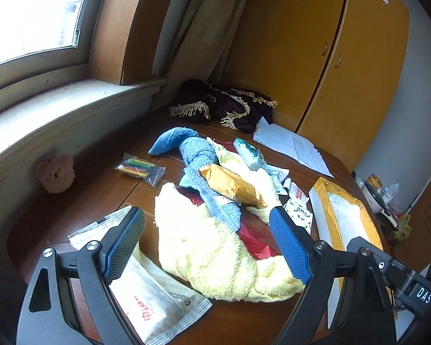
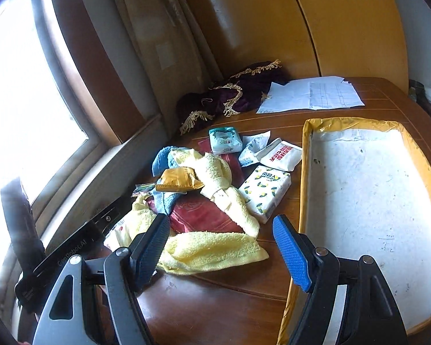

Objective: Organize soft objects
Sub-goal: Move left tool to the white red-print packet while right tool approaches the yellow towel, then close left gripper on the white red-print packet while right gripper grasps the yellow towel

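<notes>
The yellow towel (image 1: 212,247) lies crumpled in the middle of the wooden table (image 2: 224,290), and you have it directly in front of both tools. A blue towel (image 1: 198,155) is draped across its upper part, a gold packet (image 1: 232,184) rests on top of both, and a red bag (image 2: 204,212) shows between the yellow folds. Your left gripper (image 1: 207,224) is spread wide, holding nothing, with its two blue pads standing on either side of the yellow towel; whether the pads touch the cloth I cannot tell. Your right gripper (image 2: 221,230) is also released and empty, its fingers apart above the near edge of the same towel. Just to the right of the pile is a tissue pack with a lemon print (image 2: 265,191), and behind it a white pack with red letters (image 2: 280,153) and a green and white pack (image 2: 224,140). To the left of the pile you have a small clear bag of coloured sticks (image 1: 139,168), and near the left gripper a white flat packet with red print (image 1: 158,302). At the right side of the table stands a shallow tray with a yellow rim (image 2: 307,132). Farther back, a dark purple cloth with gold fringe (image 2: 244,92) lies in the corner, with white papers (image 2: 310,95) beside it. A pink knitted toy (image 1: 56,174) sits near the window wall.
</notes>
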A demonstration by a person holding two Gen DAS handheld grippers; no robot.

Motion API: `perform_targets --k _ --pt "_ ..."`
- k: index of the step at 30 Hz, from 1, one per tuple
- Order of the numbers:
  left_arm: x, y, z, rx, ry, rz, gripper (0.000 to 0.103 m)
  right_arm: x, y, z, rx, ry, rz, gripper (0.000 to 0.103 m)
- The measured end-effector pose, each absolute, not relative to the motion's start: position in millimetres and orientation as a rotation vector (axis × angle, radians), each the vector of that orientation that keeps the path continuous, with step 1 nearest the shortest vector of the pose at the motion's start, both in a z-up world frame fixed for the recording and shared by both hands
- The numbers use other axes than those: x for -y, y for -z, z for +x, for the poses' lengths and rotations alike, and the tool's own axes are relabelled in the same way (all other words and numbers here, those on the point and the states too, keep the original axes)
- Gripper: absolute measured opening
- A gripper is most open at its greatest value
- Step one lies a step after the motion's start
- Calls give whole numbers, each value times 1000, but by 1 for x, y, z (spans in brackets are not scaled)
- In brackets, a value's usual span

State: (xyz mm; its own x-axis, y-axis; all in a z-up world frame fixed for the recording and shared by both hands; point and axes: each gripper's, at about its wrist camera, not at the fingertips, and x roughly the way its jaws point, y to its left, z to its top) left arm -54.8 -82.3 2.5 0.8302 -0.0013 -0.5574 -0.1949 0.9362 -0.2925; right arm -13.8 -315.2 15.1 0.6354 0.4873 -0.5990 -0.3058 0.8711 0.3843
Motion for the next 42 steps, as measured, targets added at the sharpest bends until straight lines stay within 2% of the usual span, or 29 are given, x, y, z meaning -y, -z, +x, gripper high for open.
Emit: perform_targets --k 7,16,25,30,35,40,42 --pt "80 4 -59 -621 -111 -326 89 306 -12 -21 -756 -474 220 76" --pt "64 15 -55 -758 -80 -381 89 306 -9 -23 -764 -534 245 76" --pt "60 18 -66 -774 -42 -359 89 298 -9 -24 -773 -611 249 76" --pt "37 22 -89 -723 -165 -475 89 279 -18 -24 -747 -717 151 73" --pt "27 46 -90 -815 -264 -543 88 244 -9 -12 -767 -790 29 69" --pt "27 50 -83 -834 -272 -537 88 218 7 -7 -813 -828 -30 68" --pt "26 50 -80 -837 -273 -536 87 216 15 -8 -828 -811 -51 62"
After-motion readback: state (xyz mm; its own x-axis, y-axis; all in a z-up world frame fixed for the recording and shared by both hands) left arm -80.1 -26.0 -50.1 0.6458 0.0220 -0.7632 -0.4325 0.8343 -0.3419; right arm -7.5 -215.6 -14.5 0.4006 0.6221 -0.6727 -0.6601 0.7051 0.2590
